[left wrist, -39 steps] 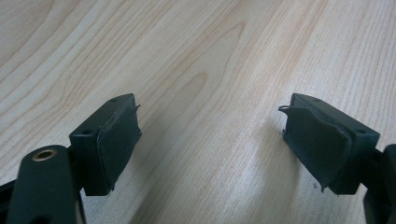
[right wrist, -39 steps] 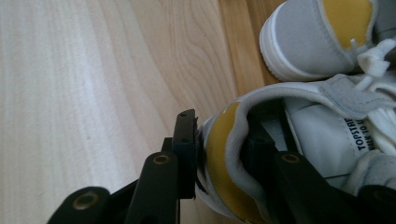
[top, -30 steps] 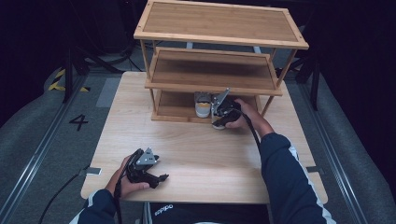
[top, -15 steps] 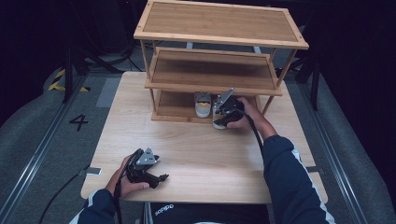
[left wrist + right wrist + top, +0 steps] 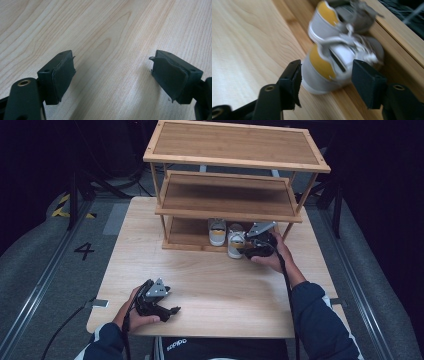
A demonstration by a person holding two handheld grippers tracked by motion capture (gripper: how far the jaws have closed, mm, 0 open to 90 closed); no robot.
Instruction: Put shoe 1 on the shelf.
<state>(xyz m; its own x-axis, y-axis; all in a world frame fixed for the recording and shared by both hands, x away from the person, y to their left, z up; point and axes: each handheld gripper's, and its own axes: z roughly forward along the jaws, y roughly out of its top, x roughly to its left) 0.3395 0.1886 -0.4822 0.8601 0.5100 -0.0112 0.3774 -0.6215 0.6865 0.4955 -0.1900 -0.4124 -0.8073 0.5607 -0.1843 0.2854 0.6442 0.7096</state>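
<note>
The small white sneaker with the yellow heel (image 5: 329, 67) sits at the front edge of the bottom shelf (image 5: 187, 232) of the bamboo shoe rack (image 5: 235, 150), just right of centre in the high view, its heel hanging out a little over the table (image 5: 200, 285). Its partner, the second sneaker (image 5: 217, 231), stands just beside it to the left, a bit deeper under the middle shelf.

In the right gripper view the right claw (image 5: 324, 82) brackets the near sneaker's heel, but its jaws have just been opening and there is a gap at each pad (image 5: 368, 85), so the shoe looks released, not gripped. I'd judge the pair is now placed on the rack and the main work is done. What may be left is nudging that front sneaker fully onto the shelf, in line with its mate, and drawing the hand away.

Lower left in the high view, the left claw (image 5: 167, 309) rests on the table, jaws fairly wide with nothing between them but bare wood.
</note>
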